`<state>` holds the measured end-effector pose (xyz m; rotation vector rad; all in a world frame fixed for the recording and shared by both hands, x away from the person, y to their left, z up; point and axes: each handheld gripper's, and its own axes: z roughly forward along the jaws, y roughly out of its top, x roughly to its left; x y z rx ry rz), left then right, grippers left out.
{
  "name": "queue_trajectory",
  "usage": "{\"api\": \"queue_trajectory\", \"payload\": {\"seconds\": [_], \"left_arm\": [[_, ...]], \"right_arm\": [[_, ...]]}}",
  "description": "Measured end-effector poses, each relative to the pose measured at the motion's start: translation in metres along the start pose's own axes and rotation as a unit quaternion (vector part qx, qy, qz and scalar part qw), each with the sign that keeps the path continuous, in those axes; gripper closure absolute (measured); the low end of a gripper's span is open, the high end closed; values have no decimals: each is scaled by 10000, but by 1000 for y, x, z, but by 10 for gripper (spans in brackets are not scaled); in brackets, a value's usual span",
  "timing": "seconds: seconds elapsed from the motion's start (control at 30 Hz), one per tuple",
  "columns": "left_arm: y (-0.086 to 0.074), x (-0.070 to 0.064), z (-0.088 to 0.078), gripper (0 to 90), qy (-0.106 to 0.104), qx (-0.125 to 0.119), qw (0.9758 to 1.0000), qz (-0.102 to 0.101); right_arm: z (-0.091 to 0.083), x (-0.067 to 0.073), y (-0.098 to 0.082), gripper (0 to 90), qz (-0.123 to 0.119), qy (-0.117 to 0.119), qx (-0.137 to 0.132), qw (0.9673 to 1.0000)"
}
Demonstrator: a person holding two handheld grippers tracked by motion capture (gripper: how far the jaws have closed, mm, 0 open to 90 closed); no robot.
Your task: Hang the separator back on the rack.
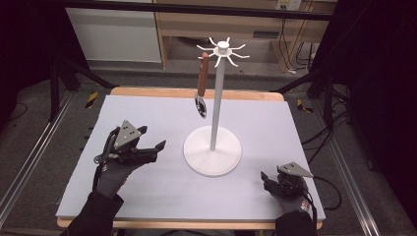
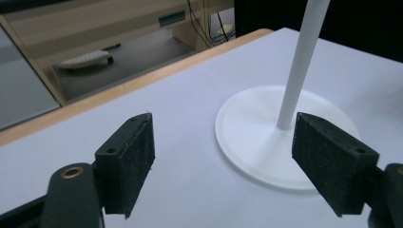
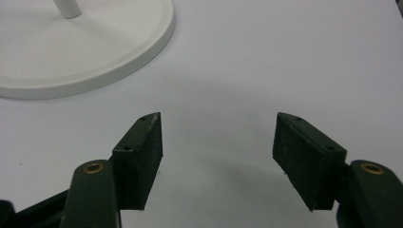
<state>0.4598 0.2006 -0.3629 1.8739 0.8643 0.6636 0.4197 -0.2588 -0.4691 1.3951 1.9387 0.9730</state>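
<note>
We see a smooth, matt white stand (image 1: 213, 147), a spoon (image 1: 202, 86) with brown wooden handle and glossy metal bowl, a matt pale desk (image 1: 147, 191) with wooden edge, rough black fingers (image 2: 128, 161).

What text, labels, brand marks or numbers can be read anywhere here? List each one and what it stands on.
None can be read.
White stand: plain, no marking.
Spoon hanging from a hook: no lettering visible.
Left claw and right claw: bare black pads, screw holes only.
Small plate on the wooden furniture behind the table: too small and blurred to read.
</note>
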Motion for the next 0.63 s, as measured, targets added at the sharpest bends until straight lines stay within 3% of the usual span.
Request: {"api": "queue_trajectory", "payload": {"seconds": [0.23, 0.33, 0.43, 0.63], "left_arm": [[-34, 11, 1, 208, 80, 320, 9994, -114], [-50, 17, 1, 207, 128, 402, 9987, -274], [-57, 23, 2, 203, 210, 563, 9976, -338], [-70, 34, 1, 193, 369, 614, 9961, -524]], "right_arm": [[1, -2, -1, 322, -11, -19, 30, 10000], [2, -2, -2, 317, -11, -29, 66, 10000], [3, -1, -2, 315, -25, -55, 104, 9999], [4, -3, -3, 310, 18, -75, 149, 9999]]}}
